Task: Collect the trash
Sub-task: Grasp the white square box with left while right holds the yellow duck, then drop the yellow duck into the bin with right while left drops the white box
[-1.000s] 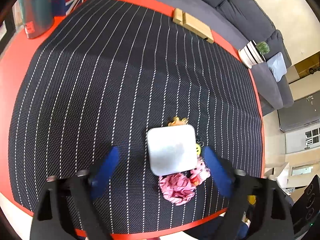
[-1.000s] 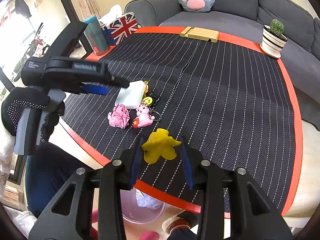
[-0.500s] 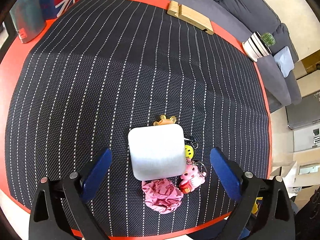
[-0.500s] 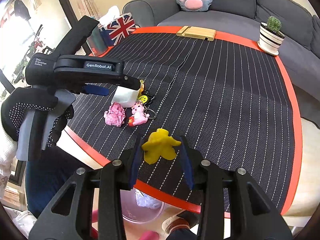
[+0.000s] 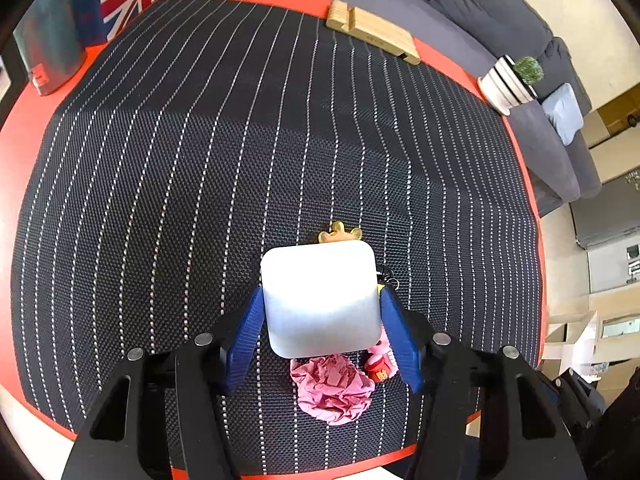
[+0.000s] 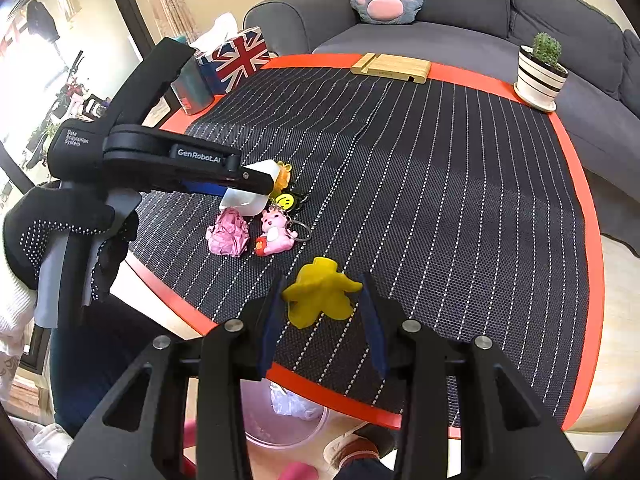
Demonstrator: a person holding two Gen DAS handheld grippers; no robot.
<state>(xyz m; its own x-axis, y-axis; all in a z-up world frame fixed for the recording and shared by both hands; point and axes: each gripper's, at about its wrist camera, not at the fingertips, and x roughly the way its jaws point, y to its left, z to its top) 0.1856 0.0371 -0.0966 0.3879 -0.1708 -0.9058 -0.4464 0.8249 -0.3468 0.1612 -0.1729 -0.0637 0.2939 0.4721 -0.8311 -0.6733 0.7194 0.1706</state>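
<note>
A white square box (image 5: 320,300) lies on the striped black mat, over some keychains. My left gripper (image 5: 320,300) points down at it, its jaws closing, and both blue pads touch the box's left and right sides. A crumpled pink paper (image 5: 330,392) and a pink pig keychain (image 5: 380,364) lie just in front of the box. In the right wrist view the left gripper (image 6: 240,184), in a gloved hand, covers most of the box (image 6: 248,204). My right gripper (image 6: 323,280) is shut on a yellow peel-shaped piece (image 6: 320,296) near the table's front edge.
A clear pink bin (image 6: 280,420) holding white scraps stands on the floor below the table edge. A smiley keychain (image 6: 285,200) lies by the box. At the far rim are a flag tissue box (image 6: 236,56), a teal cup (image 6: 192,88), a wooden stand (image 6: 390,68) and a potted cactus (image 6: 540,76).
The left gripper's jaws, wide apart before, have come in against the sides of the white box. The right gripper and its yellow piece have not moved.
</note>
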